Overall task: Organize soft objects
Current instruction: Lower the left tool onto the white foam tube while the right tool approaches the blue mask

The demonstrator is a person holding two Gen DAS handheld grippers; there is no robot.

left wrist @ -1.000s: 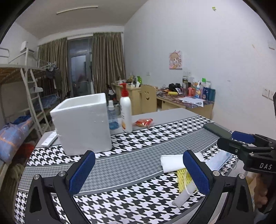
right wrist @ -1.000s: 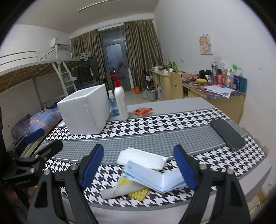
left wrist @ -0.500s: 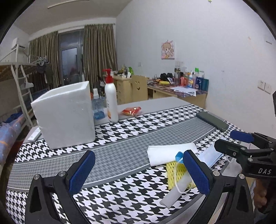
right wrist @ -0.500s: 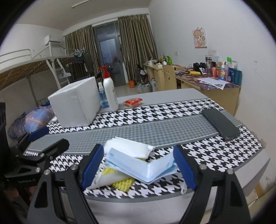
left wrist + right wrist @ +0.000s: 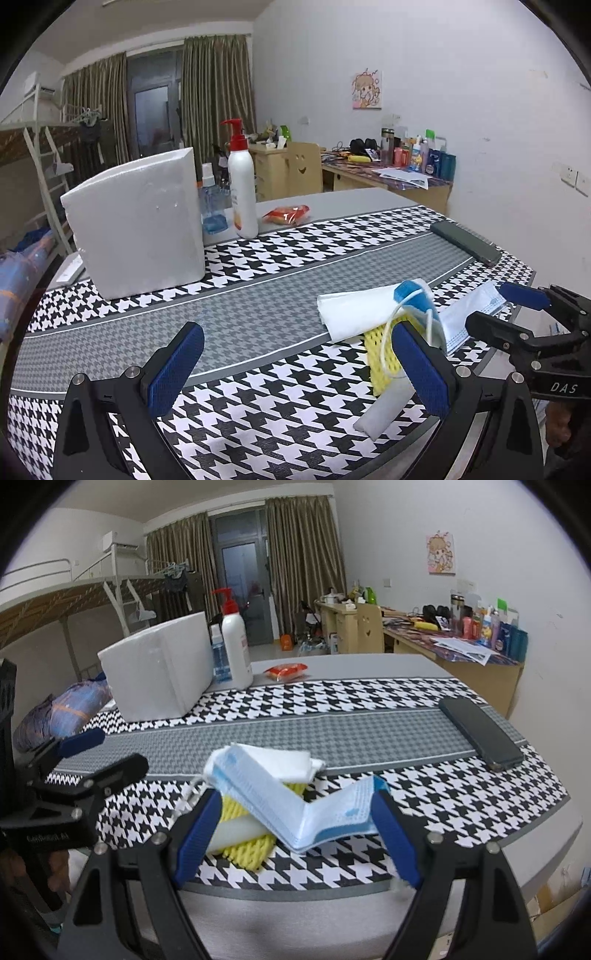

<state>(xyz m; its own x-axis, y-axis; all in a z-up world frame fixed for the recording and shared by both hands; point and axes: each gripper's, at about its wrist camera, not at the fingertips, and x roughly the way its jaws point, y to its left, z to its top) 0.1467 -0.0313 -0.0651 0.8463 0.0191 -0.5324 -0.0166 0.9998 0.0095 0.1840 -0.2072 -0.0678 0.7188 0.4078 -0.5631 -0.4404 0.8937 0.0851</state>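
A pile of soft things lies near the table's front edge: a blue face mask (image 5: pixel 295 805), a white folded tissue (image 5: pixel 284 760), a yellow foam net (image 5: pixel 243 849) and a white foam strip (image 5: pixel 384 410). The pile also shows in the left wrist view, with the mask (image 5: pixel 461 317) and tissue (image 5: pixel 354 306). My right gripper (image 5: pixel 295 845) is open, its jaws on either side of the mask, fingers (image 5: pixel 195 838) close to the net. My left gripper (image 5: pixel 295 373) is open and empty, left of the pile. A white foam box (image 5: pixel 136 221) stands at the back left.
A pump bottle (image 5: pixel 242 184) and a small blue spray bottle (image 5: pixel 210 206) stand beside the box. A red packet (image 5: pixel 286 214) lies behind them. A black phone (image 5: pixel 480 731) lies at the right. The houndstooth tablecloth (image 5: pixel 258 295) covers the table.
Both grippers have moved forward and lower toward the table. The right gripper now straddles the mask, which has bent up between its jaws. The pile sits closer in both views.
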